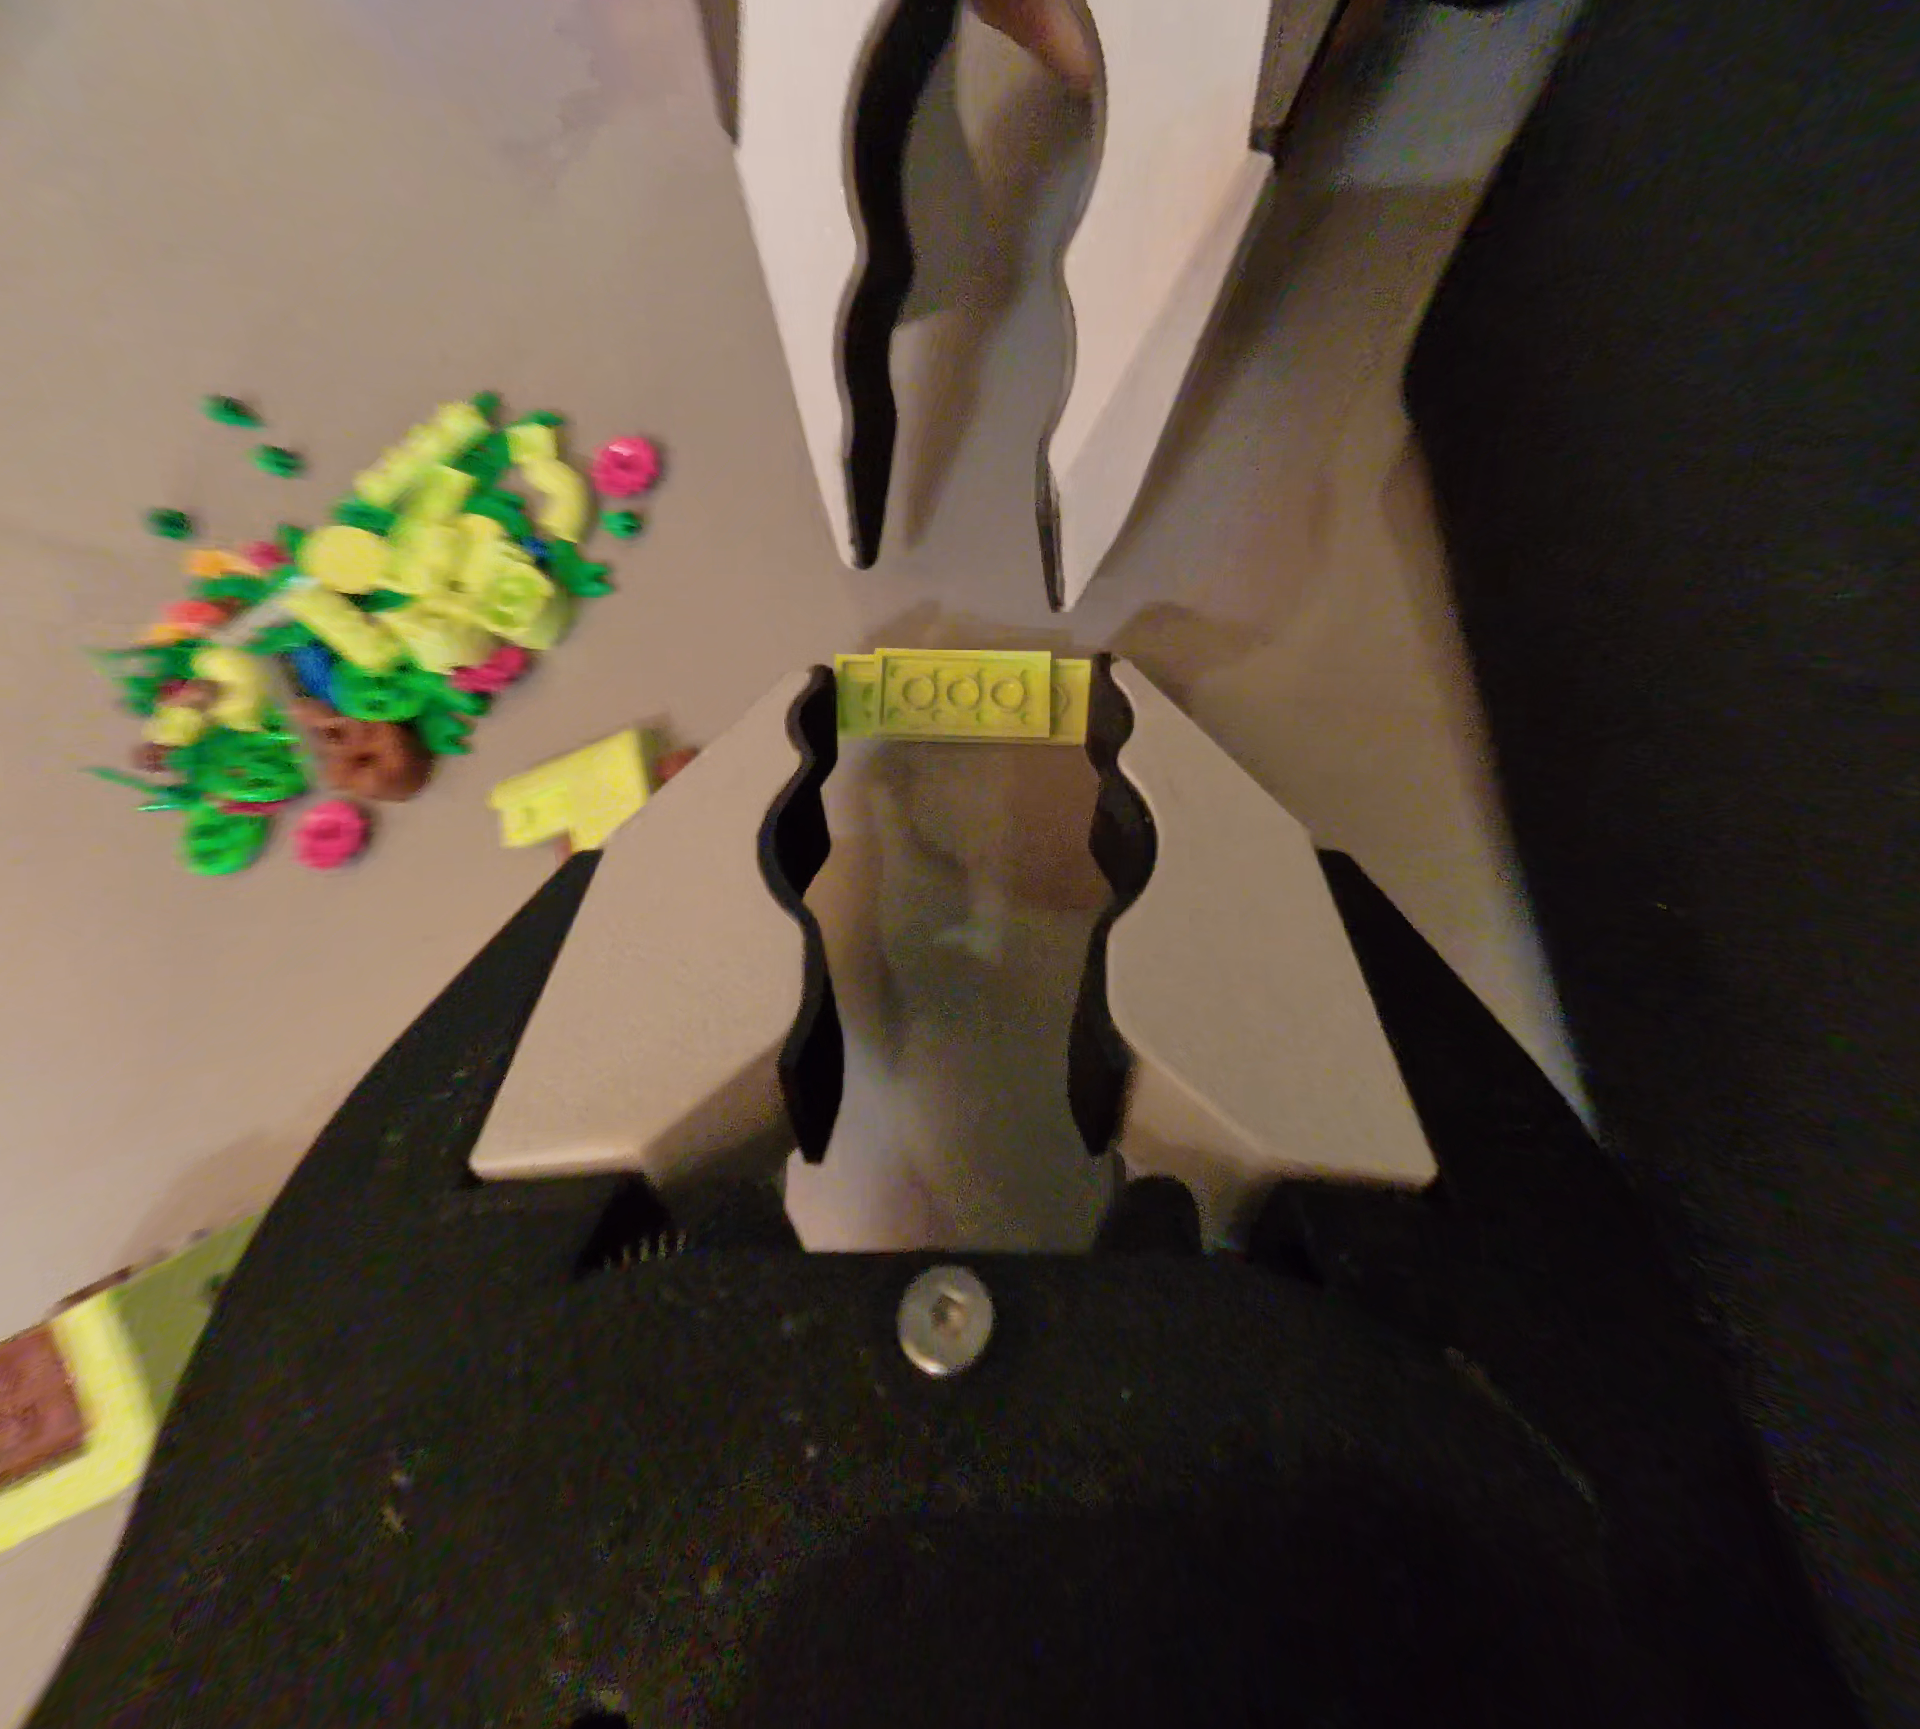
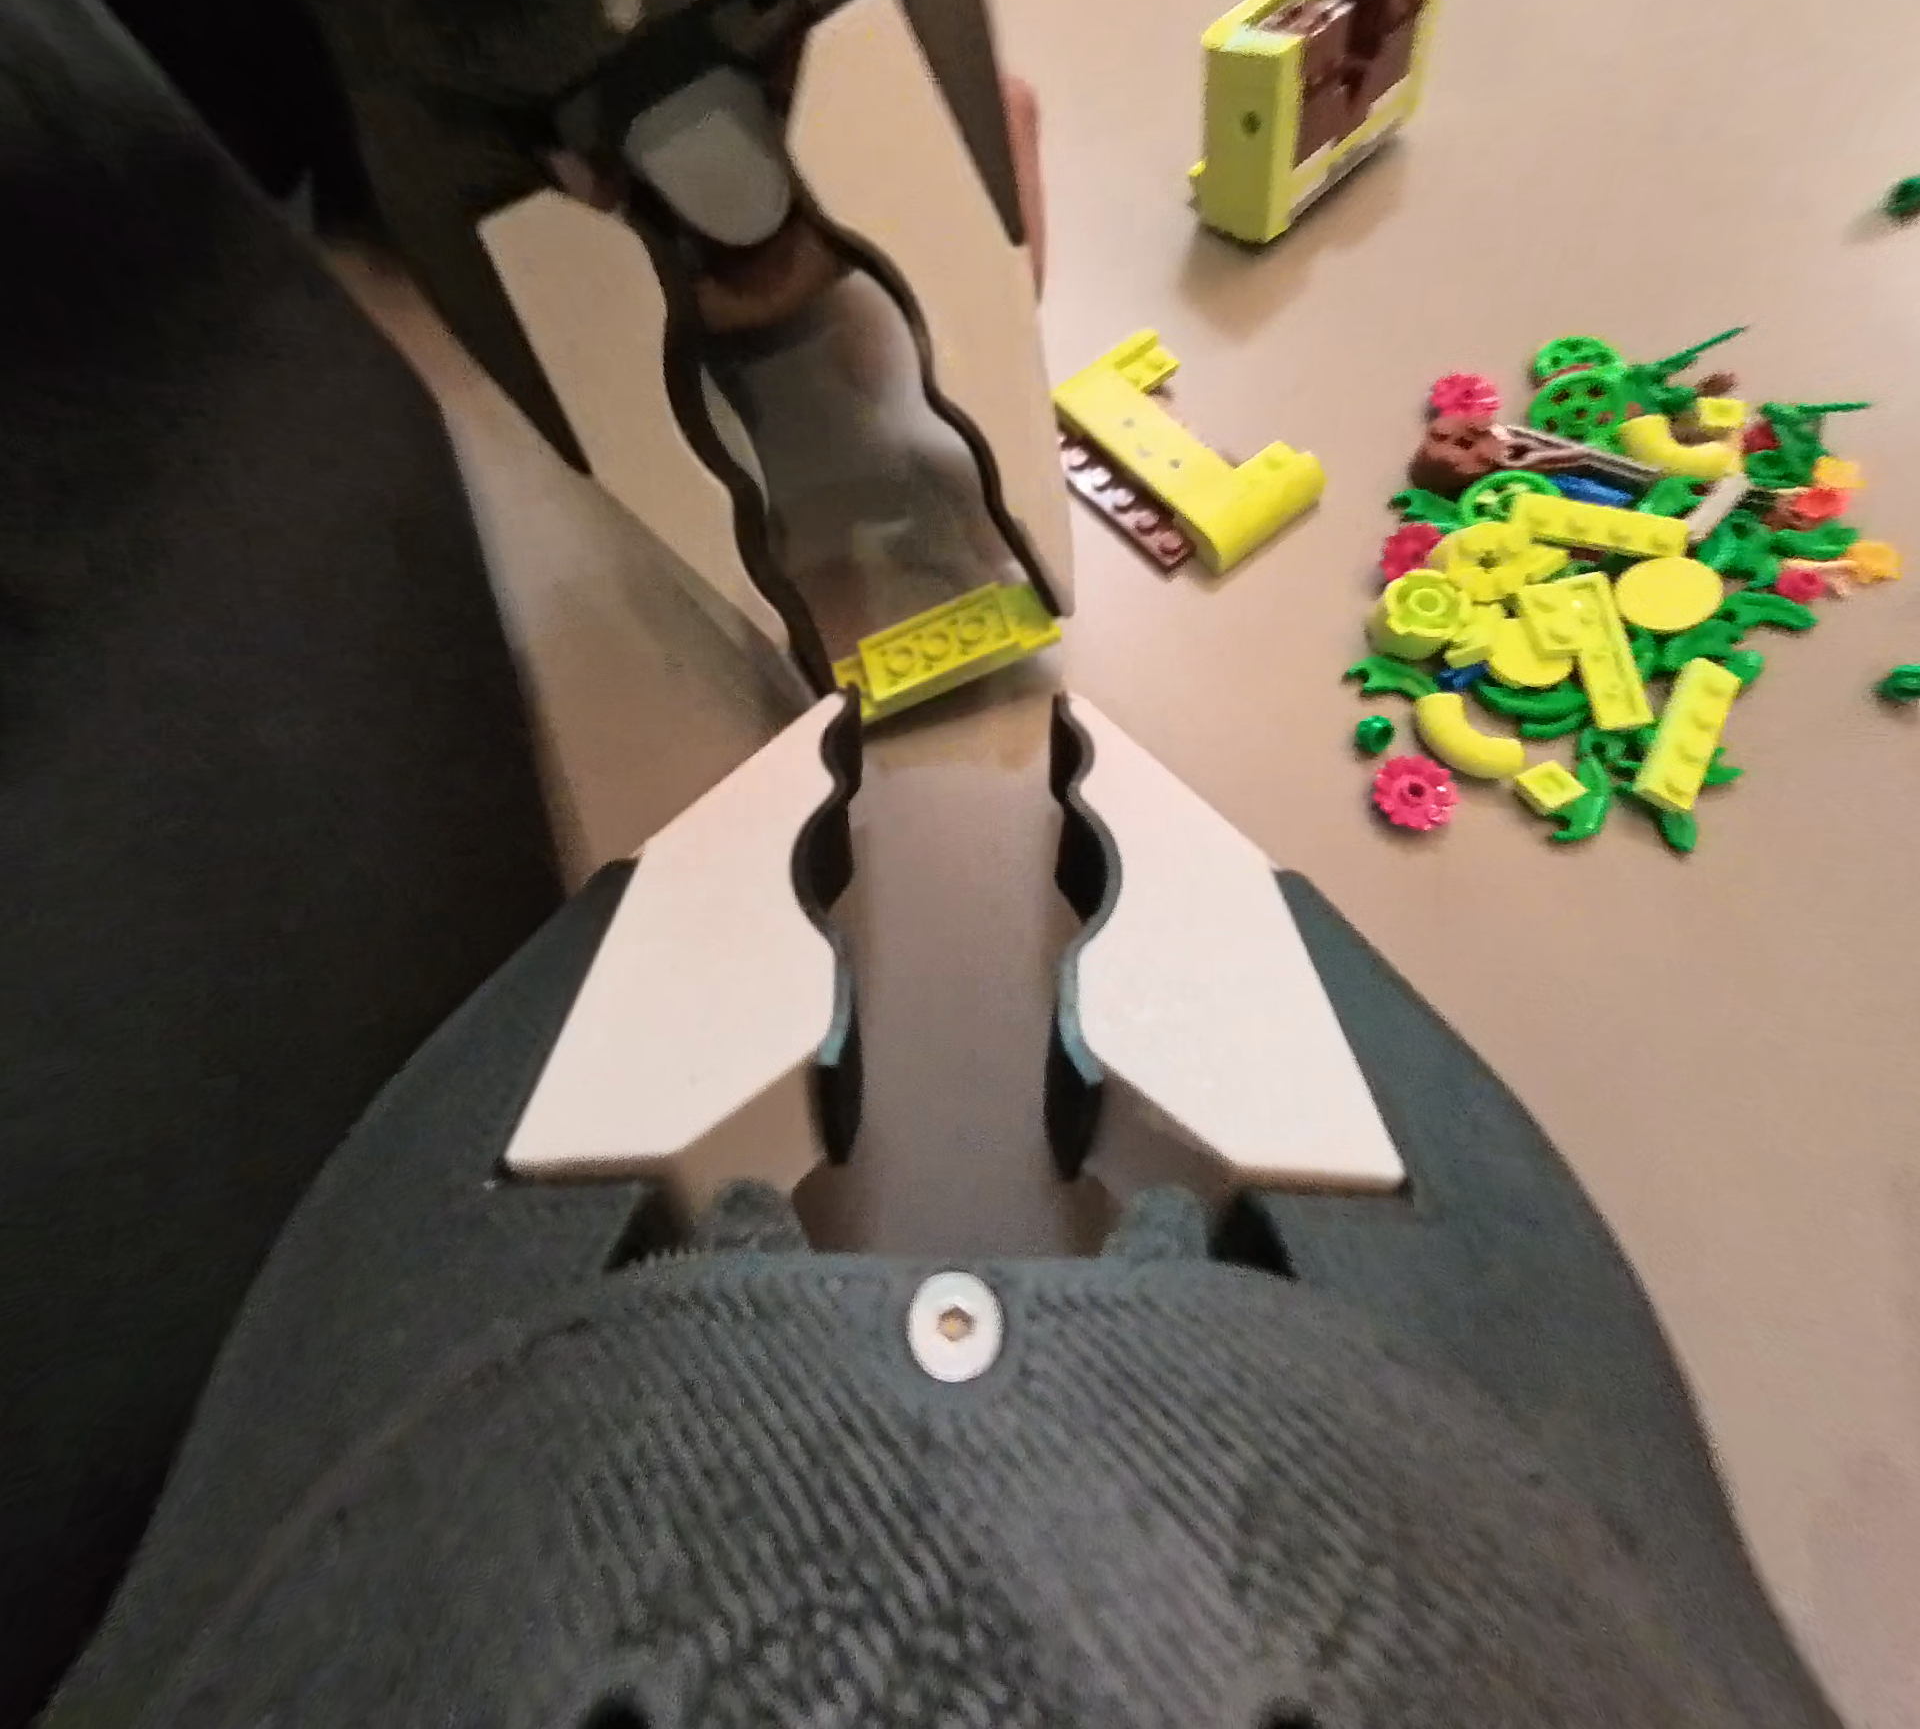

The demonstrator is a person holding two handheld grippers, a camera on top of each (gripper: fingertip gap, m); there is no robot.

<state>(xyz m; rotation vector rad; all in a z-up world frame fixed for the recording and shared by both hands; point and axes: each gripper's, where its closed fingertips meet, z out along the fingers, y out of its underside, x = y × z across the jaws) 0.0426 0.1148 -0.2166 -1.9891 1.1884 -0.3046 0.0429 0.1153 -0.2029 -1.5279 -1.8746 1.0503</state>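
Two grippers meet tip to tip: the left gripper (image 1: 961, 692) clamps a lime-green studded plastic plate (image 1: 964, 694); the right gripper (image 2: 956, 723) gapes just beside it, bare tan tabletop (image 2: 1351, 1056) separating them from the loose brick pile (image 2: 1600, 609).

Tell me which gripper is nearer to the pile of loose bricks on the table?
Neither clearly: the left gripper and right gripper meet tip to tip at the lime plate, both apart from the pile of loose bricks.

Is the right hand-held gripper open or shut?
Open: the right hand-held gripper shows table between its fingertips, just short of the lime plate.
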